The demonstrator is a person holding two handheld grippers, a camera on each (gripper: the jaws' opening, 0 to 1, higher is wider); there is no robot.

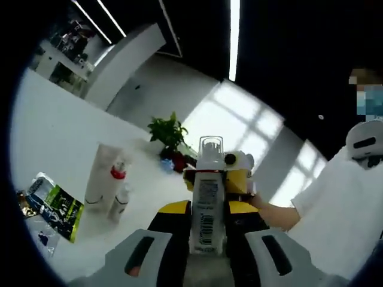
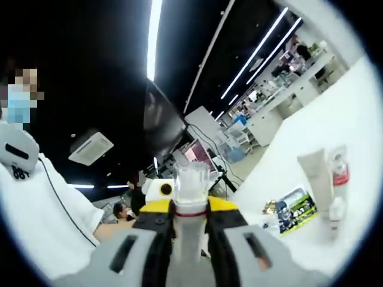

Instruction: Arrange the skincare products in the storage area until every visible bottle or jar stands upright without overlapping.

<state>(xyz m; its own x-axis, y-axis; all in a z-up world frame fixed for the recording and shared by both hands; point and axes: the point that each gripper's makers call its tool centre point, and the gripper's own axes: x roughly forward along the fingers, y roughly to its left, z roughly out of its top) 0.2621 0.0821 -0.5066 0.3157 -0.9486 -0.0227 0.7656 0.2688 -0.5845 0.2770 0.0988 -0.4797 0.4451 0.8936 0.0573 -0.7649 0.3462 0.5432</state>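
Note:
A white bottle with a clear cap, a red ring and a barcode label is held upright in the air. My left gripper is shut on its body. My right gripper is shut on the same bottle from the opposite side, and its yellow jaws show just behind the bottle in the left gripper view. On the white table stand a white tube, a bottle with a red band and a small white bottle, close together. The right gripper view shows the tube and the red-banded bottle at right.
A green and black sachet lies flat on the table left of the tube. A potted plant stands farther back. A person in a white shirt stands behind the held bottle. Shelves and desks line the far room.

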